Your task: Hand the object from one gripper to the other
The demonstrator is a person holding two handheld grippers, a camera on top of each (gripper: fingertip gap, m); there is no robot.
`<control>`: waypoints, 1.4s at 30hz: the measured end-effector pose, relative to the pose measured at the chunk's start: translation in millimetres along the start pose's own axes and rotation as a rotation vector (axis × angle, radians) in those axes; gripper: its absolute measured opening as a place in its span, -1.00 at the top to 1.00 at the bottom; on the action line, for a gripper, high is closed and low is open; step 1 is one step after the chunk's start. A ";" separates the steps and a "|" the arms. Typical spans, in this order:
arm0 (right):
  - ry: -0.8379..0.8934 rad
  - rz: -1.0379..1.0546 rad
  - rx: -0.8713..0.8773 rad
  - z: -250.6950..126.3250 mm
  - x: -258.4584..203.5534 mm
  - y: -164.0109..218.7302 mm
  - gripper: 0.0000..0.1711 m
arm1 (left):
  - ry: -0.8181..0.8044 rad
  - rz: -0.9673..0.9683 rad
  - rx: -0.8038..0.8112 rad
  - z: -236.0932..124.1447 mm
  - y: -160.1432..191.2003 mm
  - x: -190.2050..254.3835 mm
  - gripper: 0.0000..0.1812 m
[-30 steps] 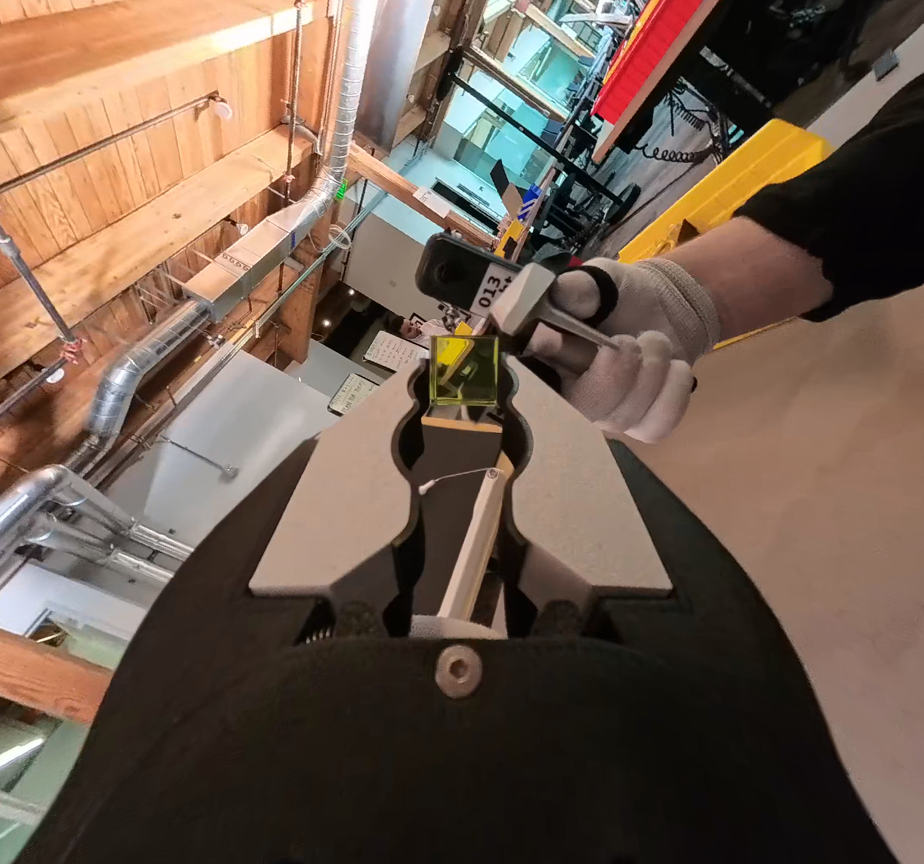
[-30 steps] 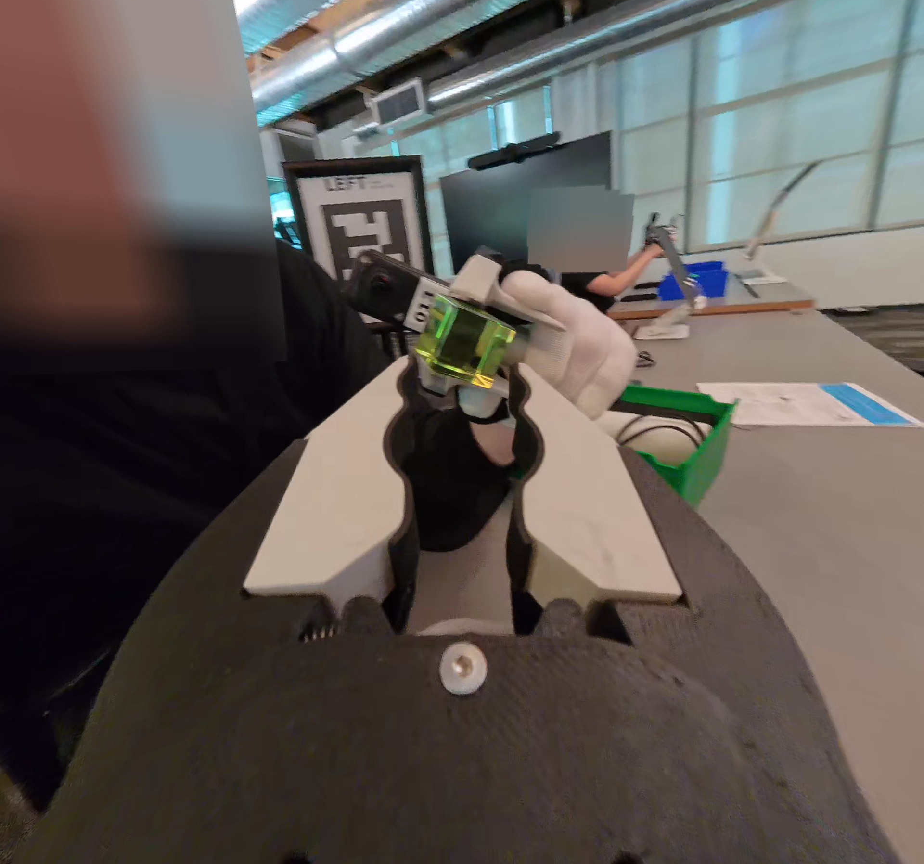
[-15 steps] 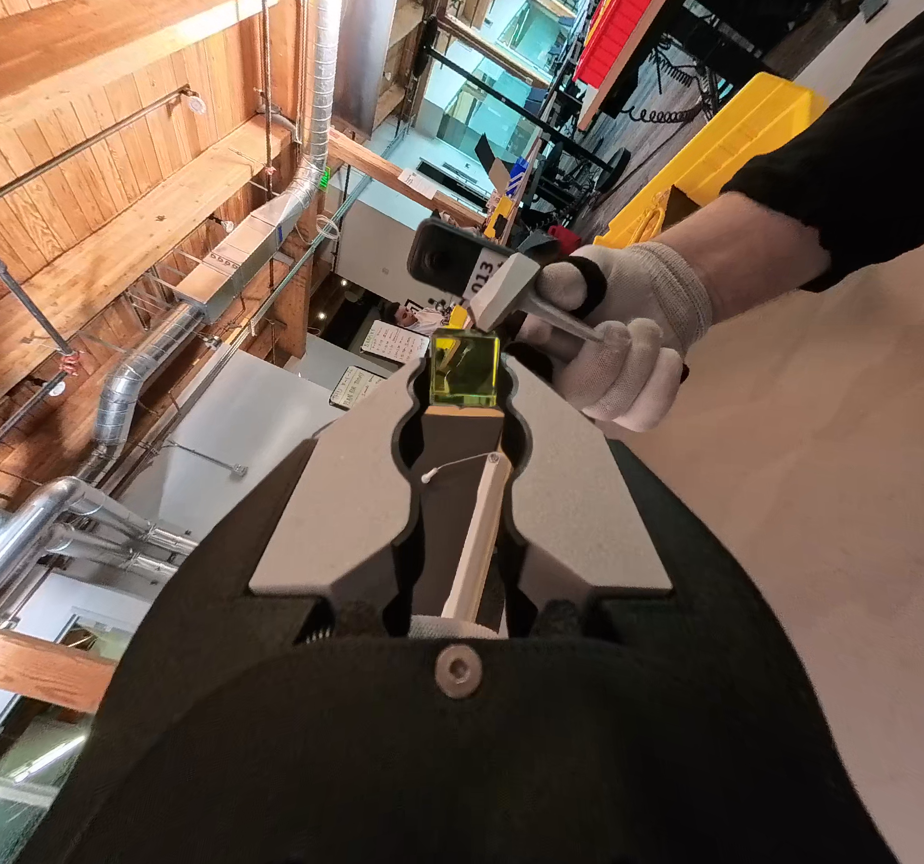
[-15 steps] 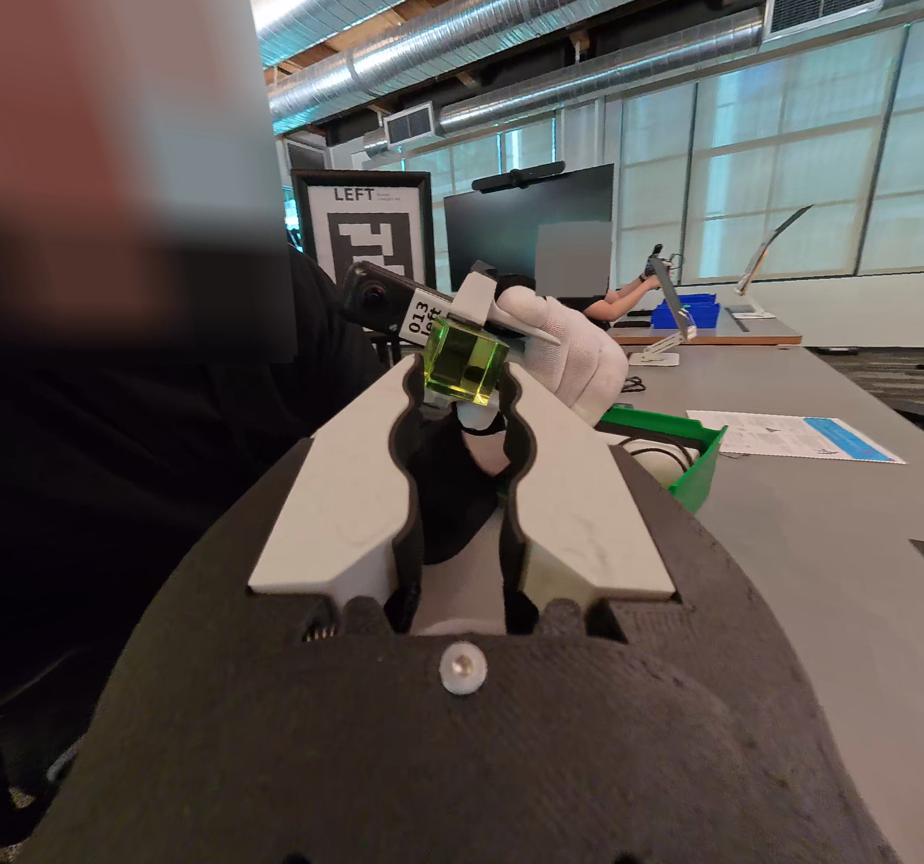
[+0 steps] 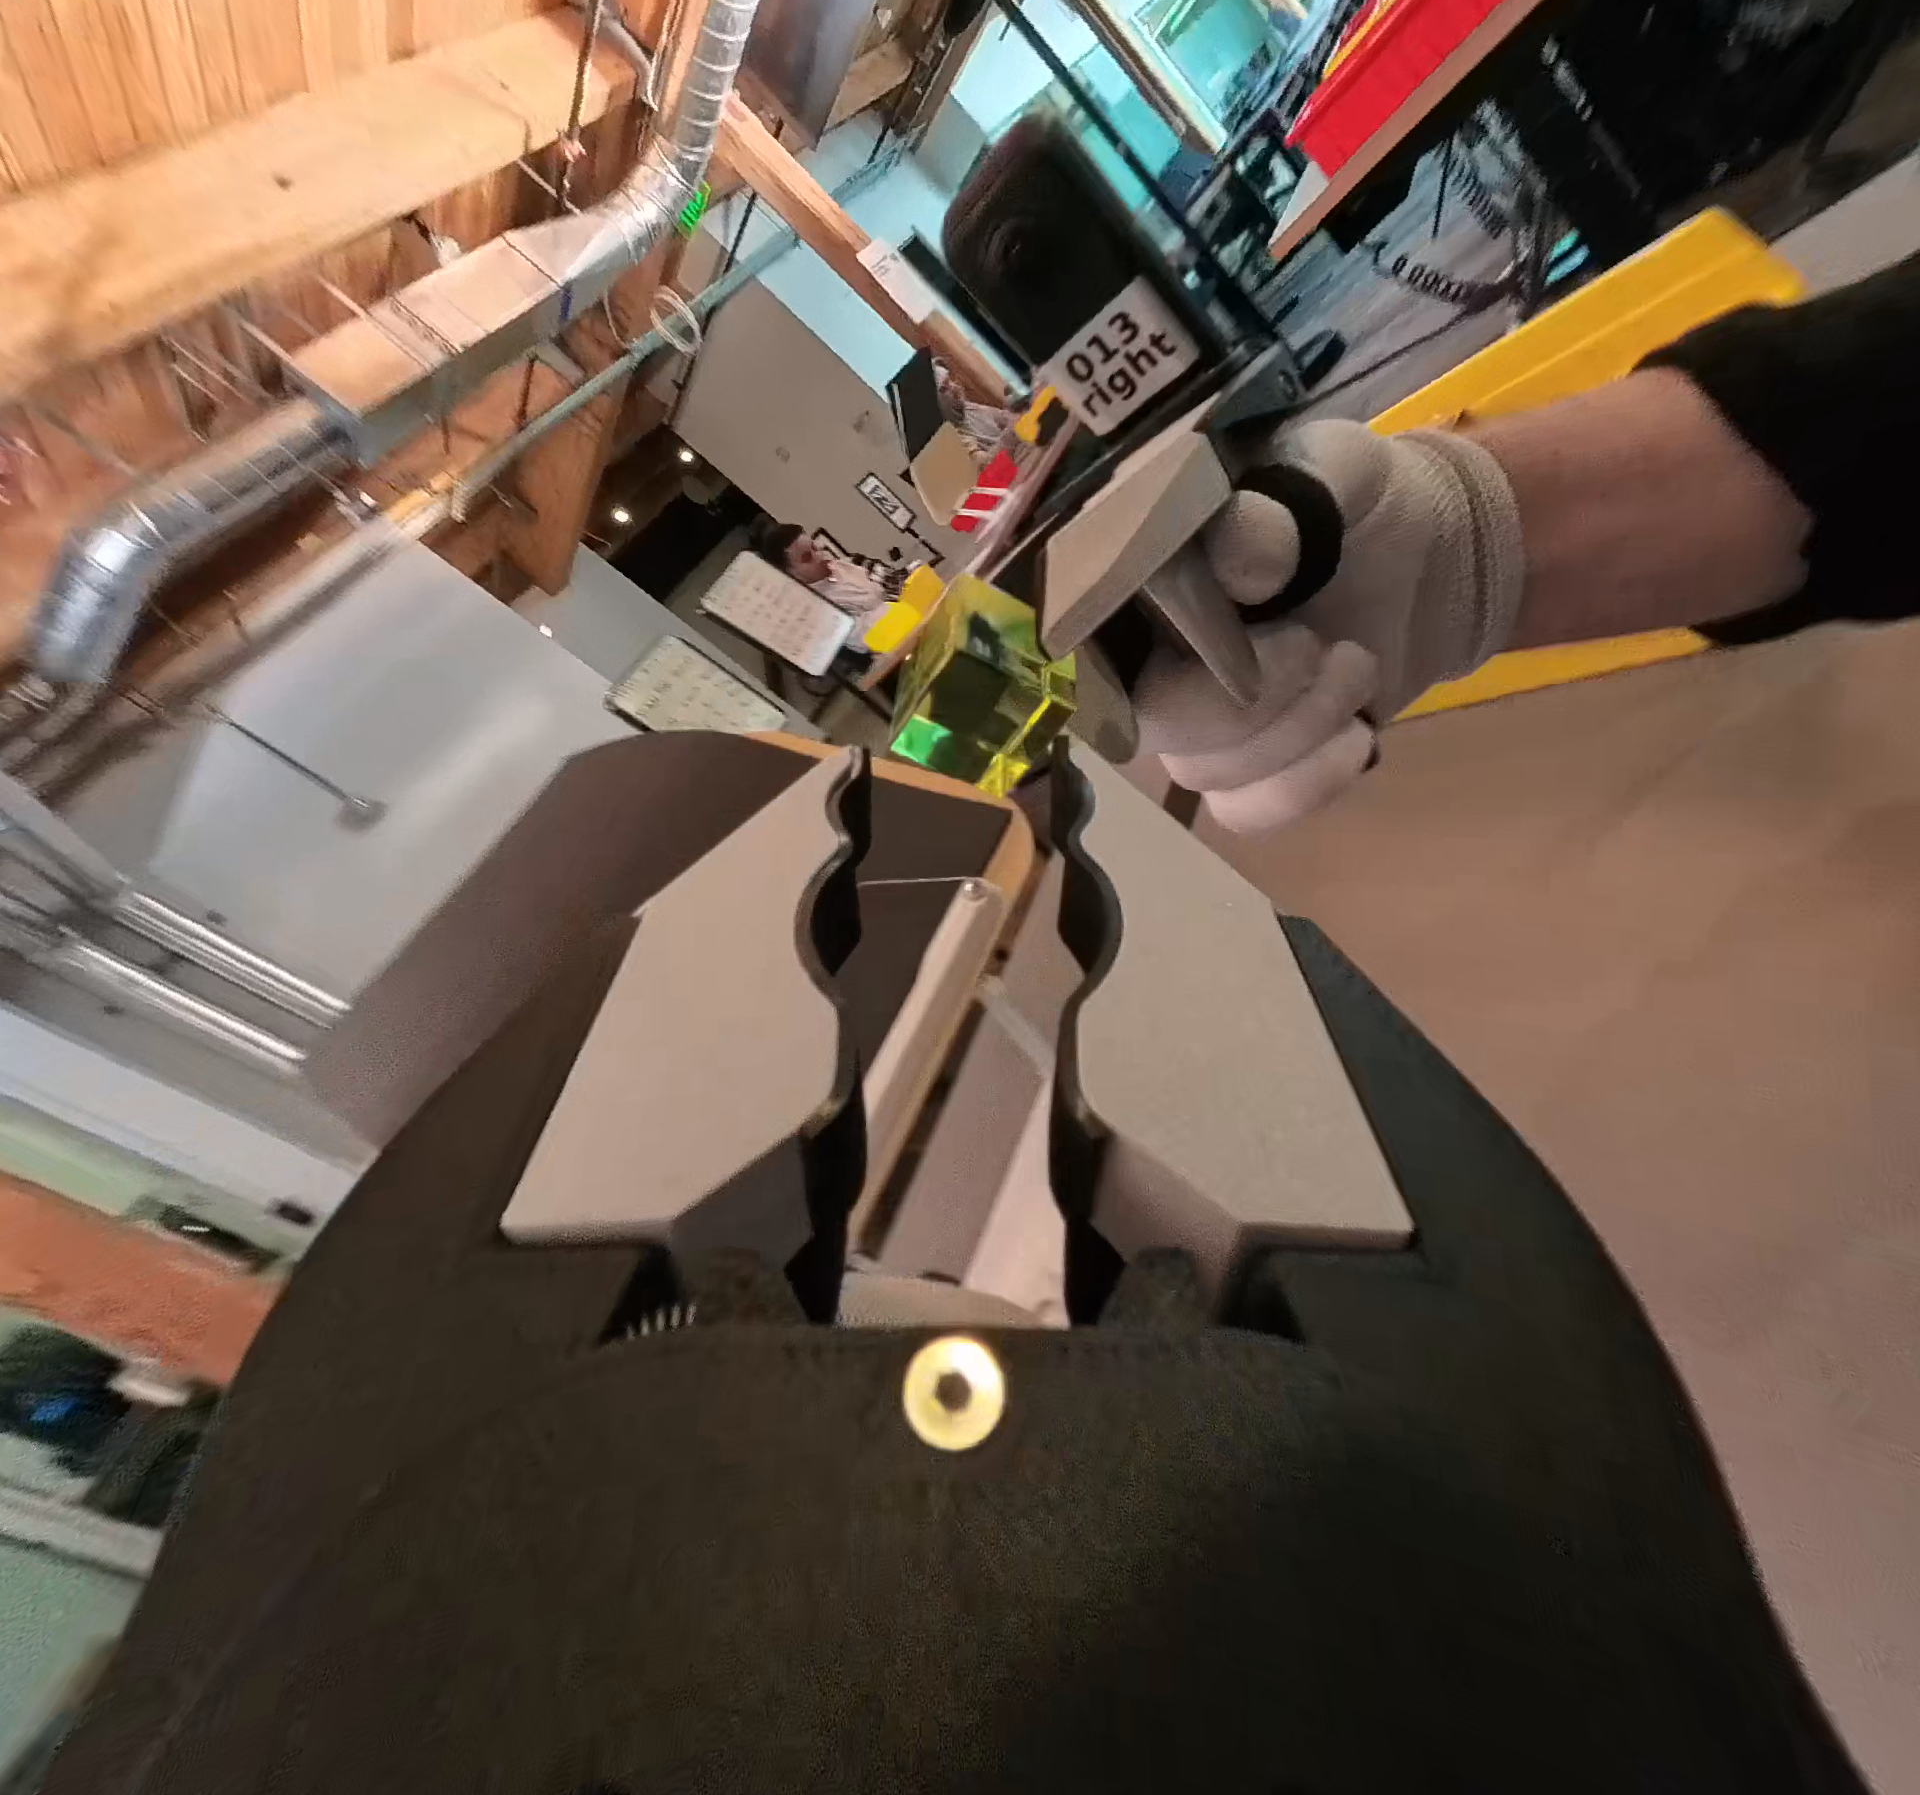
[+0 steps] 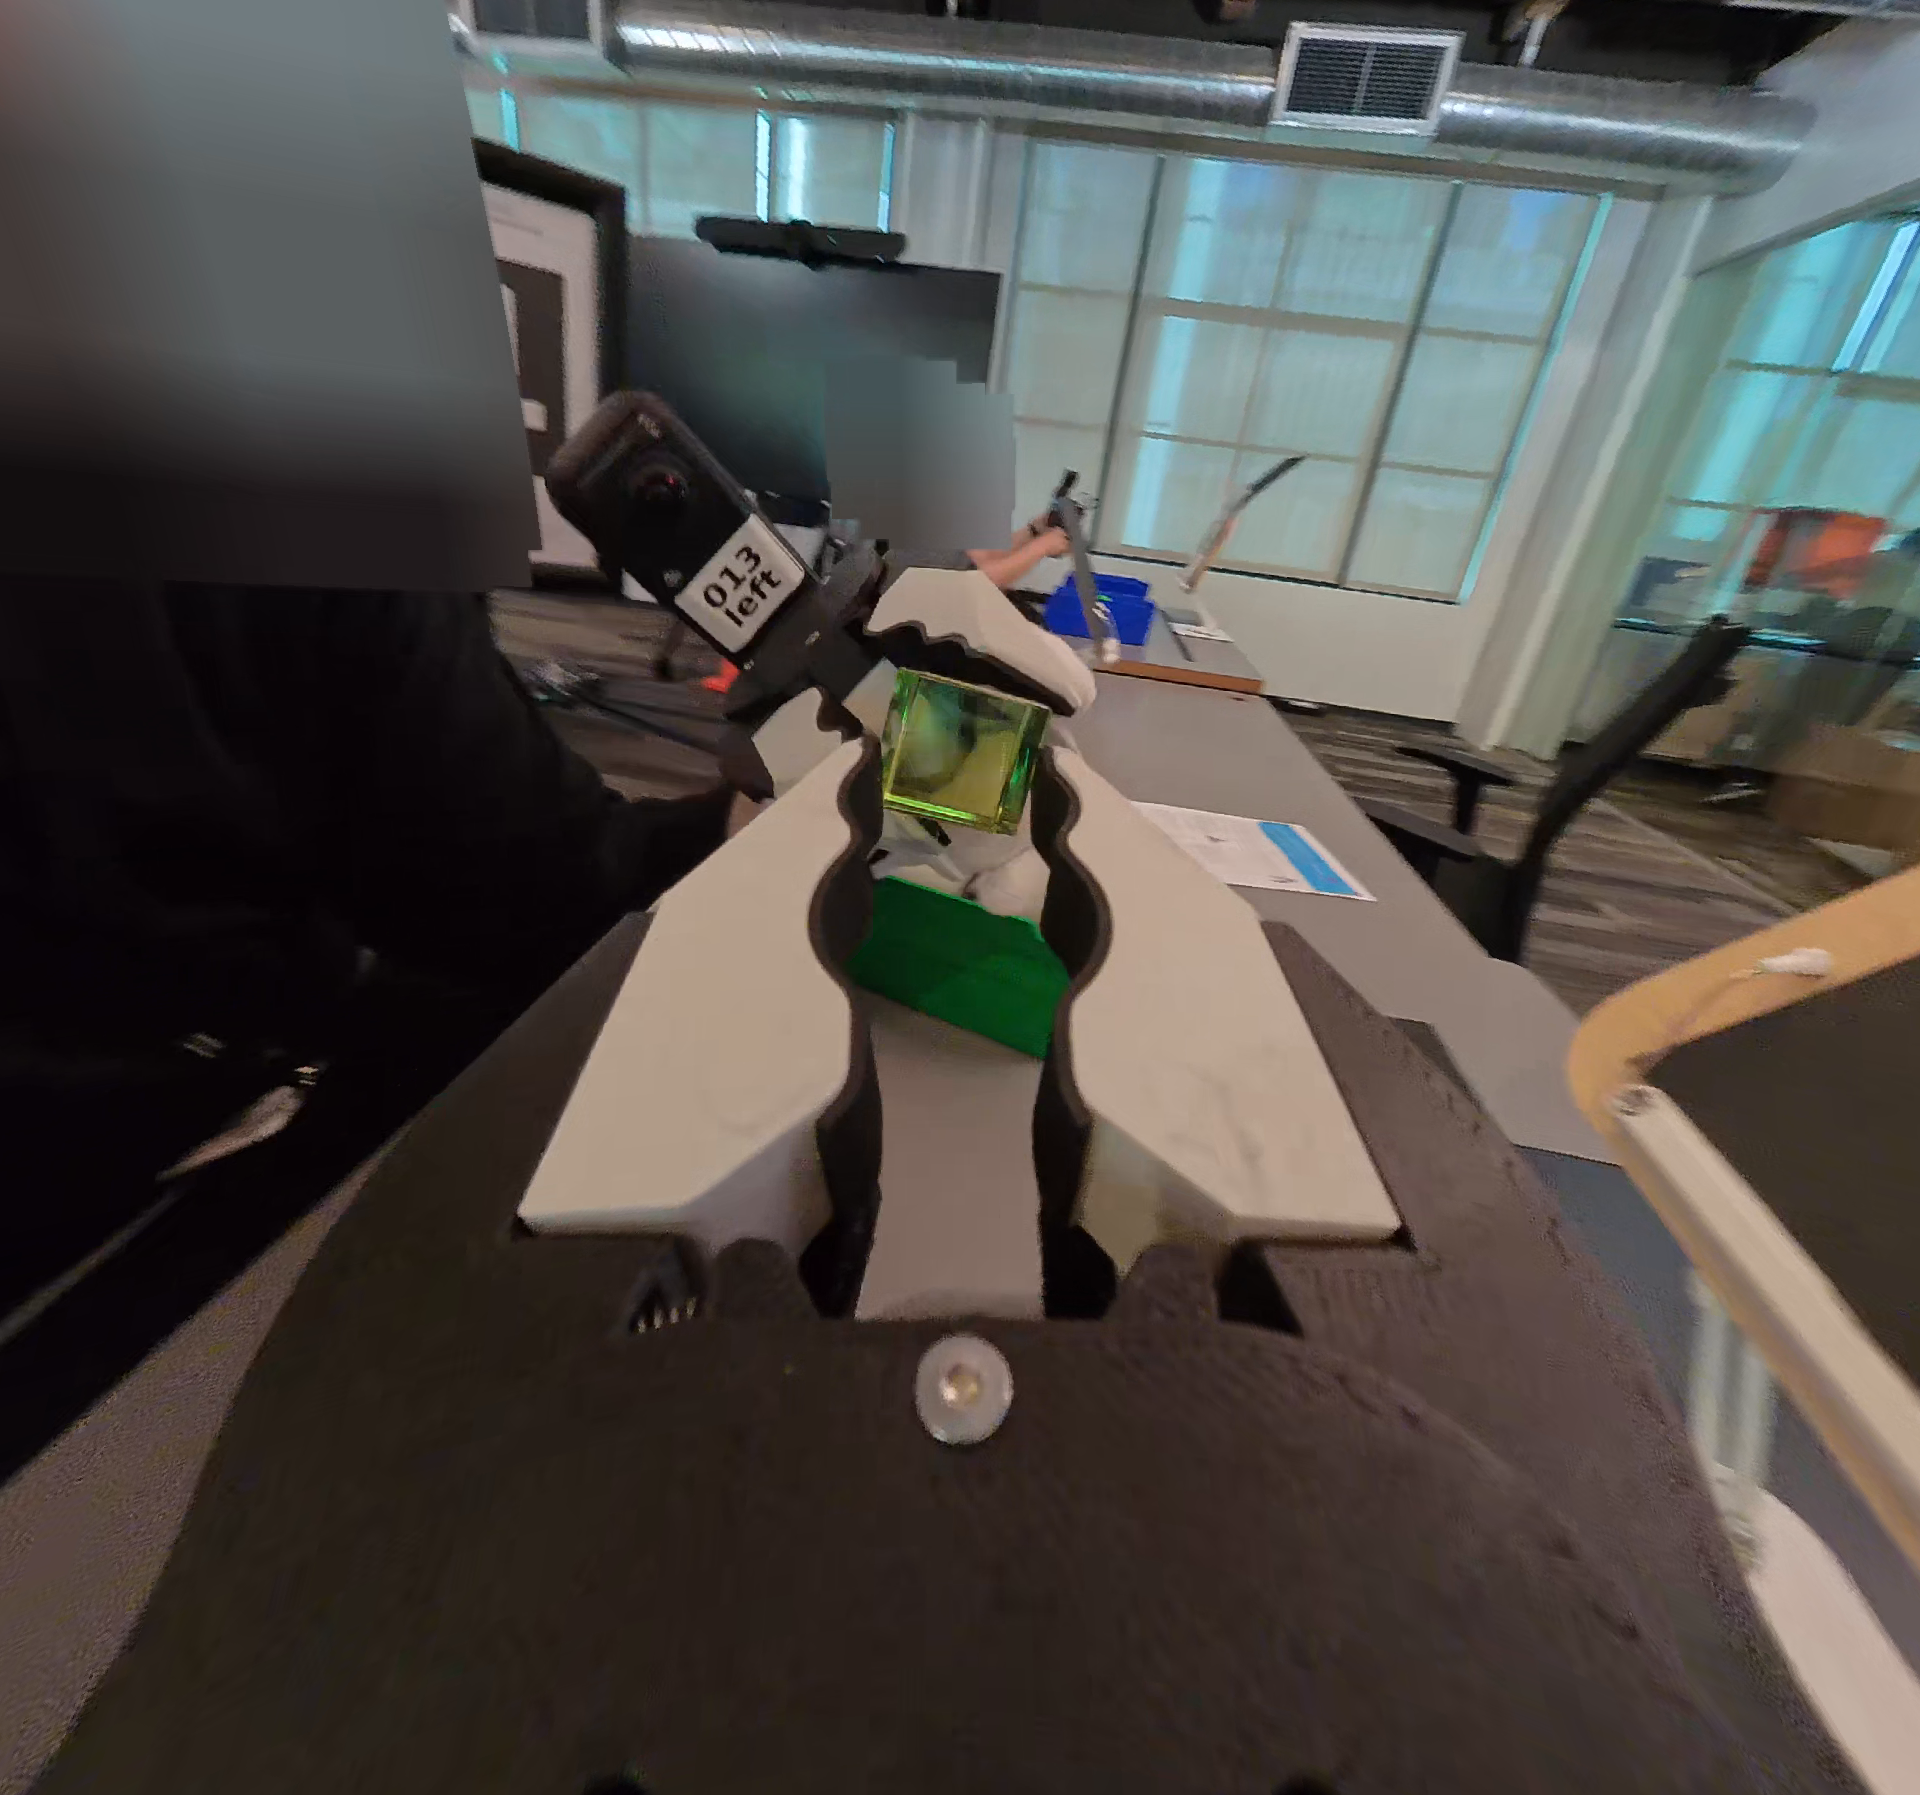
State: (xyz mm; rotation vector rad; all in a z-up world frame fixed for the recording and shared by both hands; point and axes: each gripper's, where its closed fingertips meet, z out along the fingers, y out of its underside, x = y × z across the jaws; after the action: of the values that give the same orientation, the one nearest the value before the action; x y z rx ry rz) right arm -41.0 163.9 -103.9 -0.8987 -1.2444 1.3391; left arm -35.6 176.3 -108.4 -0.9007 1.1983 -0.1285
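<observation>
While the right gripper point(image 6: 956, 779) clamps the translucent yellow-green cube point(image 6: 961, 763) between the tips of its two pale grey fingers point(image 6: 727, 1007), the left gripper point(image 5: 956, 779) has its own fingers parted with nothing between them, the cube sitting just beyond their tips and slightly to the right in the left wrist view point(image 5: 982, 701). From that view the right gripper appears farther off, held by a hand in a white knit glove point(image 5: 1340, 602) with a black sleeve above the wrist, one of its grey fingers lying against the cube's right side; a small black camera with a white label point(image 5: 1049, 239) rides on top of it. Seen from the right wrist view, the cube is tilted, pinched by its side faces at the very front of the wavy black pads, and the left gripper point(image 6: 966, 649) sits just behind and above it, its pale fingers spread on either side of the cube's top without clearly touching it. A green plastic bin point(image 6: 956, 956) rests on the long grey table point(image 6: 1226, 769) below, with a printed sheet of paper point(image 6: 1257, 852) to its right
</observation>
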 end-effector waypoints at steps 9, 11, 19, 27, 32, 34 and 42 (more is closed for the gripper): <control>0.279 -0.414 -0.286 -15.2 21.2 4.9 0.70 | 0.155 -0.700 0.075 0.5 11.6 -18.4 0.62; 0.357 -0.546 -0.392 -16.0 28.3 9.4 0.70 | 0.174 -0.808 0.105 1.6 11.1 -21.0 0.59; 0.463 -0.829 -0.698 -11.9 40.9 33.9 0.70 | 0.090 -0.659 -0.062 17.5 25.1 -7.3 0.53; 0.488 -0.911 -0.726 -11.0 42.9 32.0 0.69 | 0.117 -0.694 -0.097 19.7 33.3 -1.8 0.59; 0.499 -0.950 -0.737 -6.7 42.3 31.4 0.70 | 0.118 -0.745 -0.061 20.2 30.1 -4.1 0.63; 0.502 -0.946 -0.744 -8.1 44.6 33.2 0.70 | 0.090 -0.696 -0.081 21.2 33.2 -4.8 0.63; 0.583 -1.096 -0.821 -8.8 55.0 32.8 0.70 | 0.057 -0.746 -0.128 22.0 42.8 -8.3 0.67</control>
State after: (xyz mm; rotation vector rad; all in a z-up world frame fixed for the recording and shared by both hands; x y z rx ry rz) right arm -48.1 222.4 -130.5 -0.8168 -1.4467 -0.3254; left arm -35.8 220.6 -128.9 -1.4327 0.8762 -0.6851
